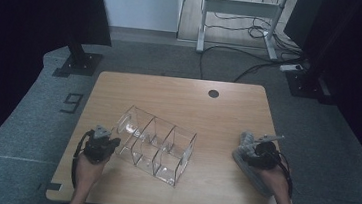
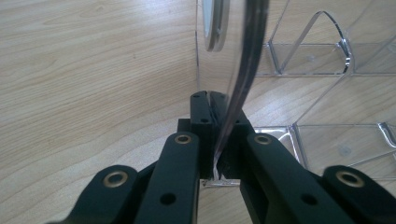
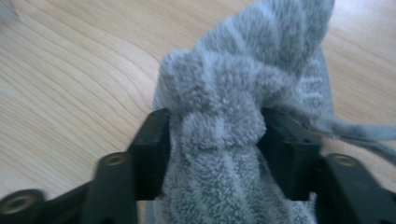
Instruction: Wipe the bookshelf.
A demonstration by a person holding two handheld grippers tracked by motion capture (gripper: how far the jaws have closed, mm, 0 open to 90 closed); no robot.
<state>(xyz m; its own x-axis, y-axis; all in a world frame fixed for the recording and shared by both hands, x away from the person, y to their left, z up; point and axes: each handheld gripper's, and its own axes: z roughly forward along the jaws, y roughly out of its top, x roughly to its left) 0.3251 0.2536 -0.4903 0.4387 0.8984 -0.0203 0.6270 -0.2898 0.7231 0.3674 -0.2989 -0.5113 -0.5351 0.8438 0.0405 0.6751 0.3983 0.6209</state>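
Note:
A clear acrylic organizer with several compartments lies slanted on the wooden table. My left gripper is at its left end, shut on the edge of a thin clear wall; in the left gripper view the black jaws pinch that wall. At the table's right side a grey fluffy cloth lies bunched. My right gripper is over it, and in the right gripper view the cloth bulges between the two pads, which press on it from both sides.
The table has a round cable hole near its far edge. Dark curtains hang at both sides, and a metal frame with cables on the floor stands beyond the table. A "9" mark is on the floor at the left.

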